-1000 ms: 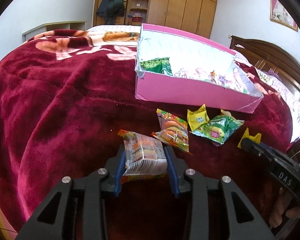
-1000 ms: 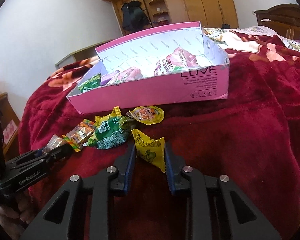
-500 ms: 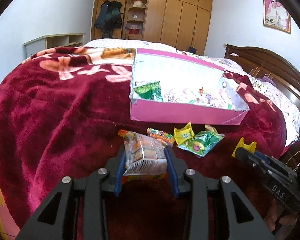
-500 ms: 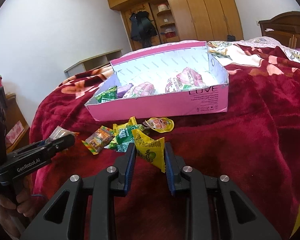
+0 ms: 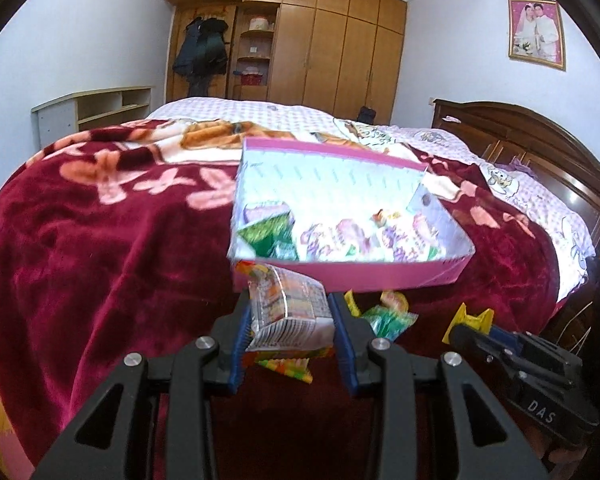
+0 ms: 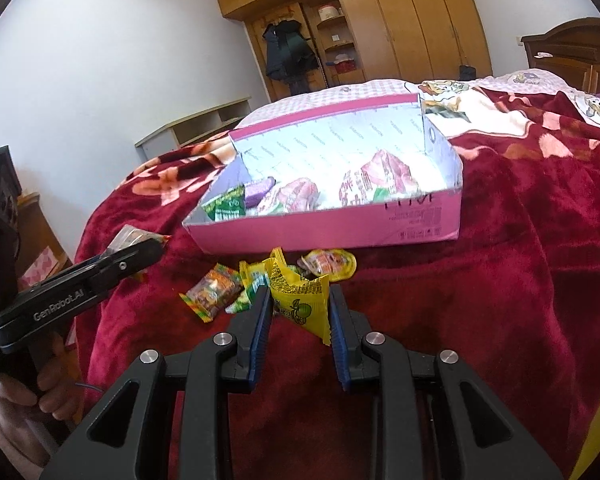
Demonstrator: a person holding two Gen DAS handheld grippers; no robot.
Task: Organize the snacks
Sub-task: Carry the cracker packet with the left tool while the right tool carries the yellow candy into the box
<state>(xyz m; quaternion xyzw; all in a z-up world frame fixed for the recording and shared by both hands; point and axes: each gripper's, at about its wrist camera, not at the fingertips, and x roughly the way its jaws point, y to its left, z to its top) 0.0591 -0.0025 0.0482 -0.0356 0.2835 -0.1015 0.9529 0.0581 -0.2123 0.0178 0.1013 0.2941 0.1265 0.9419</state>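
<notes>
My left gripper (image 5: 290, 312) is shut on a clear orange-and-white snack packet (image 5: 286, 308) and holds it above the bed, just in front of the pink box (image 5: 380, 276). My right gripper (image 6: 298, 308) is shut on a yellow snack packet (image 6: 298, 298), also lifted, short of the pink box (image 6: 340, 228). The box holds several pink, purple and green packets. Loose snacks lie on the red blanket before the box: an orange packet (image 6: 212, 290), a green one (image 6: 248, 294) and a round yellow one (image 6: 332, 264).
The box sits on a dark red floral blanket (image 5: 80, 240) over a bed. A wooden headboard (image 5: 540, 148) is at the right, a wardrobe (image 5: 320, 48) at the back, a low shelf (image 5: 92, 112) at the left. The blanket drops off at the near edge.
Both grippers have risen and tilted up with their packets, moving closer to the pink box. The loose snacks on the blanket have not moved.
</notes>
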